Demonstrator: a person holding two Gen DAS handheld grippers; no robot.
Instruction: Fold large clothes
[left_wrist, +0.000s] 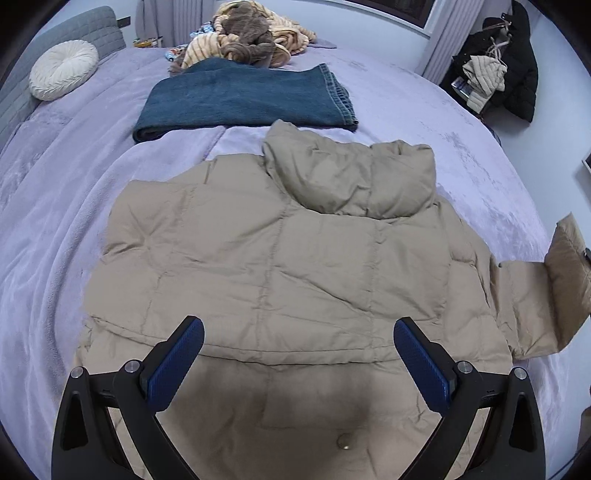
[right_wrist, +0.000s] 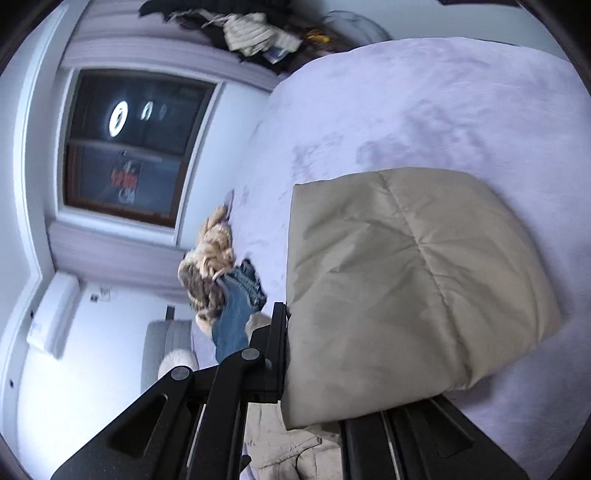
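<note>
lavender bed (left_wrist: 55, 229) carries a tan puffer jacket (left_wrist: 280, 258), back up, hood far; right gripper (right_wrist: 291, 354) jaws pinch its outstretched sleeve (right_wrist: 406, 277), left gripper (left_wrist: 299, 363) jaws spread over the hem.

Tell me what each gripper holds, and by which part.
Right gripper: the beige jacket, by its sleeve end. Left gripper: nothing, fingers apart.

The left claw (left_wrist: 298, 334) hovers open above a beige puffer jacket (left_wrist: 280, 258) on the bed (left_wrist: 55, 221).
</note>
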